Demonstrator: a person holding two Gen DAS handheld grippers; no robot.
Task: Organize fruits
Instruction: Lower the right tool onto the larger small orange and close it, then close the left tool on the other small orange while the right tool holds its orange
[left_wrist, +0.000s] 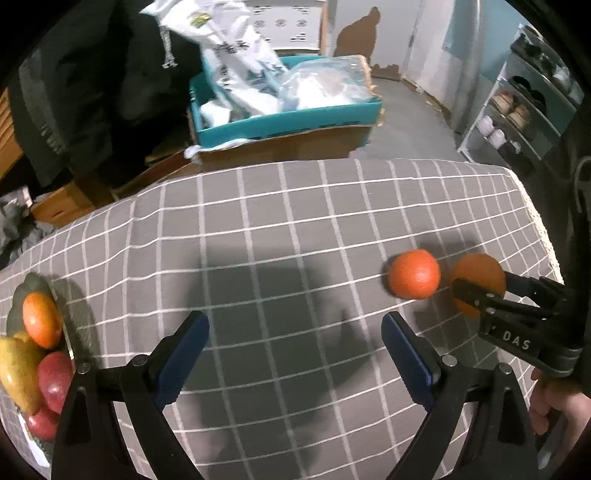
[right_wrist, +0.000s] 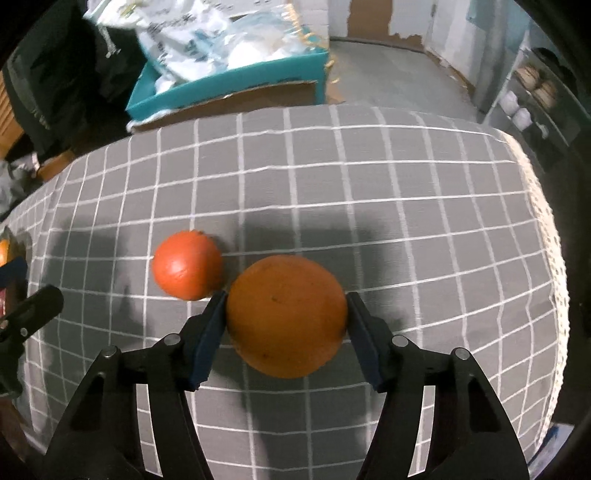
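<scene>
Gripping the large, dull-orange round fruit (right_wrist: 287, 315), the right gripper (right_wrist: 286, 325) had its blue-padded jaws pressed against the fruit's two sides, so the pick-up step of the tidying was in hand. The fruit still sat low over the grey, white-checked tablecloth (right_wrist: 406, 221), toward the table's right edge, and whether it had left the cloth could not be told. Just beside it, on the side nearer the table's middle, lay a smaller, redder, glossy orange (right_wrist: 187, 265), close to or touching the outer face of one pad.

The left gripper (left_wrist: 295, 354) hung over the middle of the near part of the table with its jaws spread wide and nothing between them. At the table's left edge stood a shallow dark dish (left_wrist: 35, 286) already holding a reddish-orange fruit (left_wrist: 41, 319), a yellow-green pear-like fruit (left_wrist: 18, 373) and red apples (left_wrist: 55, 380).

By my reading, the next move called for lifting the held orange straight up without nudging its small neighbour, which could roll, then carrying it across the table to the dish at the left edge and setting it in a gap among the piled fruit. The idle left gripper seemed well placed to take the smaller orange afterwards, though it would have to shift toward the right edge first.
</scene>
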